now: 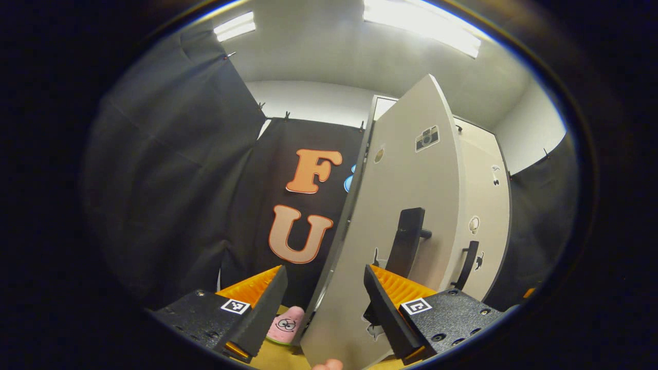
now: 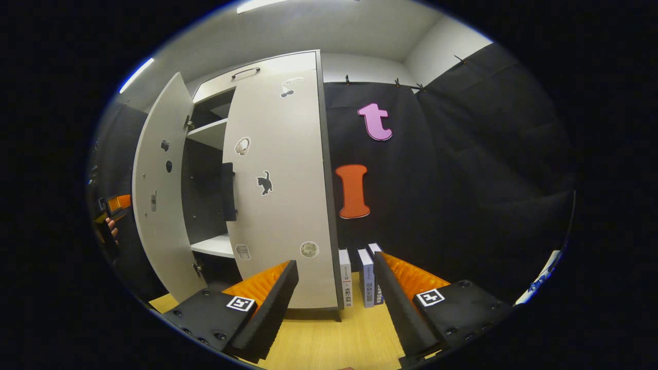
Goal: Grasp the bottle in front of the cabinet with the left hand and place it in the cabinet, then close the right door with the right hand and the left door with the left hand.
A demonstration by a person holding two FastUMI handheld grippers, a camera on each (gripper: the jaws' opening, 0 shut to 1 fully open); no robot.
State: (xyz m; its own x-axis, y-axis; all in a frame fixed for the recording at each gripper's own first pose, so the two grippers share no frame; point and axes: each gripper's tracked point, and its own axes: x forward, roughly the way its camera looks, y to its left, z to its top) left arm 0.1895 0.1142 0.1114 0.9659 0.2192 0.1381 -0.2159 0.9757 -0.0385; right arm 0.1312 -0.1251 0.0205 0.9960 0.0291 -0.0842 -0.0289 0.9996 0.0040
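The cabinet's left door (image 1: 390,205) stands open and I see it nearly edge-on, its black handle (image 1: 408,240) facing me. My left gripper (image 1: 325,270) is open, and the door's free edge rises between its fingers without either one pressing on it. Behind it, the right door (image 1: 486,195) looks flush with the cabinet. In the right gripper view the right door (image 2: 280,174) is shut and the left door (image 2: 159,205) swings outward, baring dark shelves (image 2: 208,134). My right gripper (image 2: 335,259) is open and holds nothing, low in front of the right door.
A pink starfish toy (image 1: 286,325) lies on the wooden floor beside the left door's foot. Three books (image 2: 360,277) stand upright against the cabinet's right side. The left gripper (image 2: 118,203) and the hand holding it show beyond the open door.
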